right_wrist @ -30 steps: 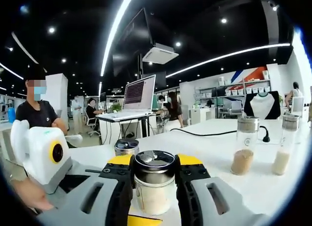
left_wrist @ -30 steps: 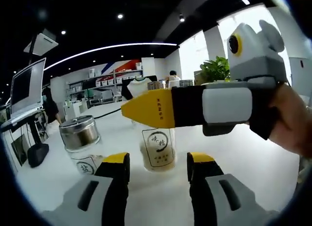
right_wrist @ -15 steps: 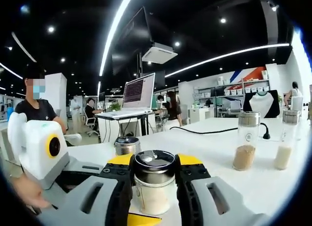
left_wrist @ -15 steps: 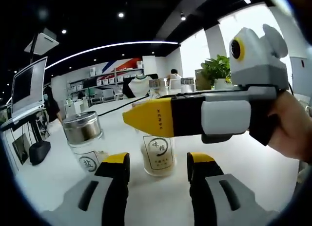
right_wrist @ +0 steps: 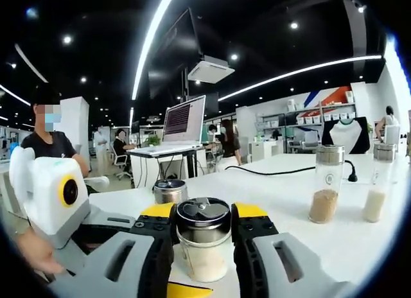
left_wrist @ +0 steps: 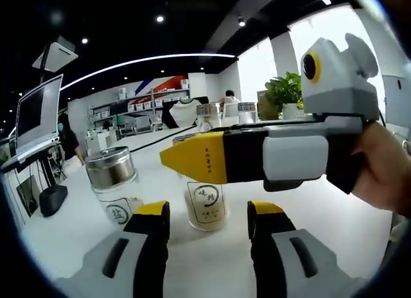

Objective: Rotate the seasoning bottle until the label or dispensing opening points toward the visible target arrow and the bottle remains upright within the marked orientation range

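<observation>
Bottle (right_wrist: 202, 243) stands upright on the white table (right_wrist: 302, 237), clenched by the right gripper (right_wrist: 202, 228); left gripper (left_wrist: 209, 214) released, open tabletop around

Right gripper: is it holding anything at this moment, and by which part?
Yes. The right gripper holds the seasoning bottle upright, its jaws closed on either side just under the metal cap. The left gripper is open and holds nothing.
</observation>
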Demonstrator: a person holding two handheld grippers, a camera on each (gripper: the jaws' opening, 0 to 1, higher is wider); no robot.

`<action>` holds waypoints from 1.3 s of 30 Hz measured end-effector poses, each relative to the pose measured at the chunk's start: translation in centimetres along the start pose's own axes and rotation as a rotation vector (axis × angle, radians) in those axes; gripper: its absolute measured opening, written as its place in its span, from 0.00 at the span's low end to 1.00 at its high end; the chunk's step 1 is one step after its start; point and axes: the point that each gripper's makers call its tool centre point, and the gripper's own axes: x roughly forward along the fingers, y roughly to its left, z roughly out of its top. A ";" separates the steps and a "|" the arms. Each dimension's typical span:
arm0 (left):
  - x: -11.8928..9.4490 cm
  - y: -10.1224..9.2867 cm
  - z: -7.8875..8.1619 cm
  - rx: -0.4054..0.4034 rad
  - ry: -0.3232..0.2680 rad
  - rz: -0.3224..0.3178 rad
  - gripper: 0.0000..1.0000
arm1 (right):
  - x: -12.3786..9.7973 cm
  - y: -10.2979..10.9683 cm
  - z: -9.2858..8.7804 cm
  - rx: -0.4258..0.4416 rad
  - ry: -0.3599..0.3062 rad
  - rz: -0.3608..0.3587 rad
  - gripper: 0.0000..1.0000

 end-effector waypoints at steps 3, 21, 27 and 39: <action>-0.1 0.0 0.1 0.003 -0.002 0.001 0.51 | 0.0 0.0 0.0 -0.003 -0.002 -0.001 0.32; -1.0 -0.3 0.6 0.021 0.005 -0.004 0.52 | -0.1 -0.3 0.0 -0.017 0.011 0.011 0.31; -1.4 -0.6 1.0 0.026 0.008 -0.008 0.53 | -0.3 -0.1 0.3 -0.024 0.007 0.028 0.32; -1.8 -0.5 1.2 0.018 0.013 0.024 0.59 | -1.4 -0.1 0.5 -0.019 0.012 0.029 0.39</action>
